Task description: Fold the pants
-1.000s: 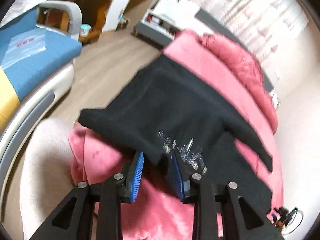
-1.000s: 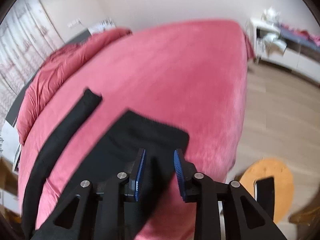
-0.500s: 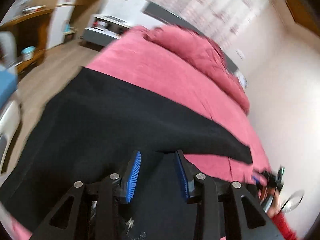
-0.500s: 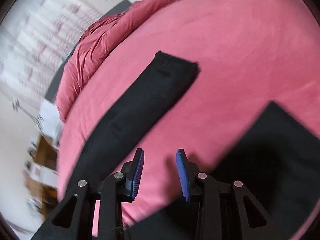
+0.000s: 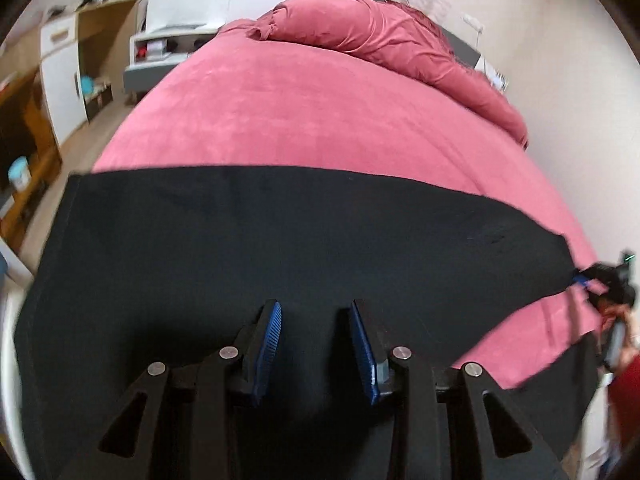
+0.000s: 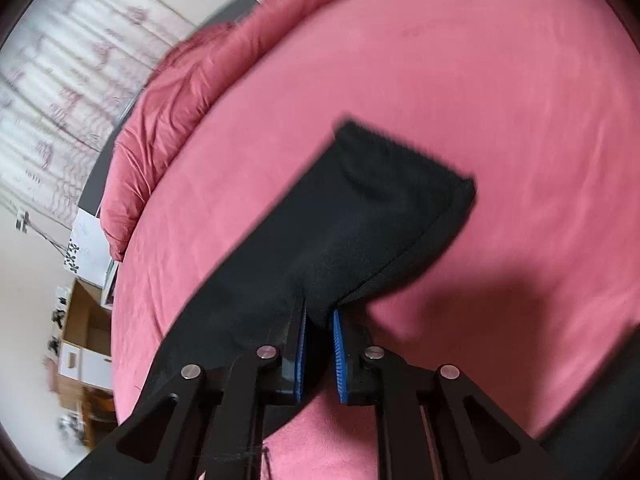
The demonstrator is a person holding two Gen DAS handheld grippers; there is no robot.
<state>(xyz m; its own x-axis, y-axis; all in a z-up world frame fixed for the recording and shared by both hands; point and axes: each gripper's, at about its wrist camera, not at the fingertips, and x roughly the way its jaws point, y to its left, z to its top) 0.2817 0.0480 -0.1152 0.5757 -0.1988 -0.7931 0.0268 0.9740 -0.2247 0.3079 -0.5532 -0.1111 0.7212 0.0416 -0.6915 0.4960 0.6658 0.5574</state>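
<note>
Both grippers are working the black pants, which are lying spread across the pink bed. Jaws of the right gripper are closing to a narrow gap on the edge of one trouser leg, and cloth is sitting between the blue pads; it looks pinched there, though blur is making the contact hard to confirm. That leg is running away from the gripper towards its cuffed end, which is resting flat on the bed. The left gripper is hovering over the broad upper part of the pants with its jaws moderately apart and nothing caught between them; the cloth is lying beneath the fingers rather than in them.

Judging by this, the step in hand is taking hold of the garment at two points before the first fold, and only the right side is being secured. Next, the left gripper is needing to drop onto the fabric edge and pinch it, so both ends can be lifted together and carried across without the cloth dragging or bunching.
</note>
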